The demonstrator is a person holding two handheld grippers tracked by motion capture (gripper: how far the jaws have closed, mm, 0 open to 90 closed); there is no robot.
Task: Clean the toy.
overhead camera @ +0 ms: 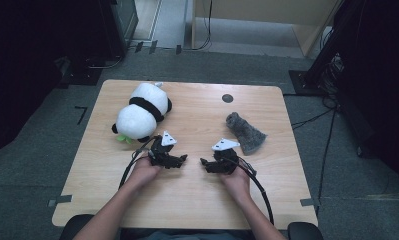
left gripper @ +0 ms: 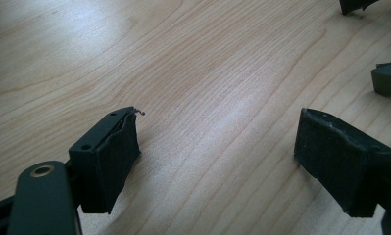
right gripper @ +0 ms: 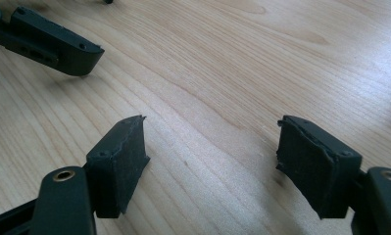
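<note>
My left gripper (overhead camera: pixel 183 158) and right gripper (overhead camera: pixel 204 162) rest low over the middle of the wooden table (overhead camera: pixel 187 200), tips facing each other a short way apart. In the left gripper view the left gripper (left gripper: pixel 217 142) stands open over bare wood, with a jaw of the other gripper (left gripper: pixel 386 78) at the right edge. The right gripper (right gripper: pixel 210 147) is likewise open with nothing between its pads, and a jaw of the left gripper (right gripper: pixel 51 41) shows at upper left. A black-and-white panda plush (overhead camera: pixel 142 111) lies at the back left. A grey fuzzy item (overhead camera: pixel 244 132) lies at the right.
A small dark round disc (overhead camera: pixel 227 98) sits near the table's far edge. Cables trail from both grippers toward the near edge. Dark equipment racks (overhead camera: pixel 357 50) and floor cables stand around the table.
</note>
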